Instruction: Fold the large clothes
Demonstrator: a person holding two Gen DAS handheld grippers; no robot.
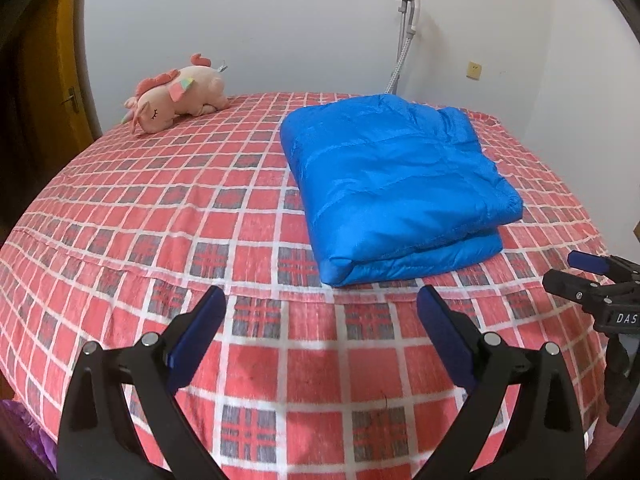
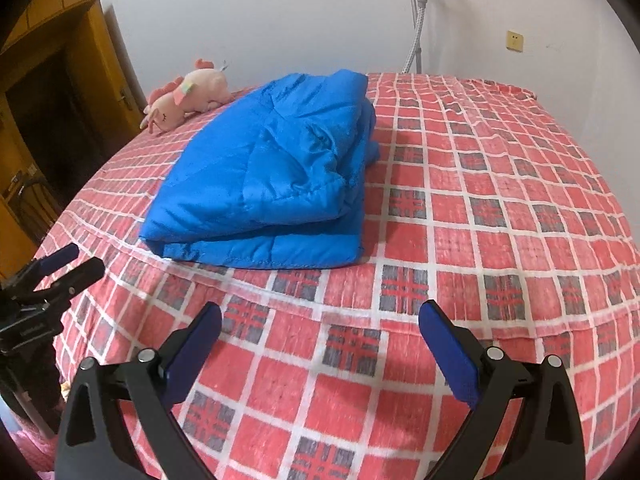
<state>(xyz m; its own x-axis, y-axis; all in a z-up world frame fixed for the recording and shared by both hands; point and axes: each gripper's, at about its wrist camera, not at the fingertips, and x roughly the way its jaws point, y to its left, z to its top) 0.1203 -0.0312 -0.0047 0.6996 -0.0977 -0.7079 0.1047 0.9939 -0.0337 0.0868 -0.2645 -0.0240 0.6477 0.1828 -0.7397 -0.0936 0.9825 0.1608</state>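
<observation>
A blue padded jacket point(image 1: 396, 184) lies folded into a thick rectangle on the red checked bed point(image 1: 160, 208); it also shows in the right wrist view point(image 2: 272, 176). My left gripper point(image 1: 322, 300) is open and empty, hovering over the near bed edge, short of the jacket. My right gripper point(image 2: 320, 316) is open and empty, also short of the jacket. The right gripper shows at the right edge of the left wrist view point(image 1: 576, 272), and the left gripper at the left edge of the right wrist view point(image 2: 76, 262).
A pink plush unicorn point(image 1: 176, 94) lies at the far left of the bed by the white wall. A grey stand point(image 1: 406, 32) rises behind the bed. A yellow wooden door point(image 2: 52, 92) stands at the left.
</observation>
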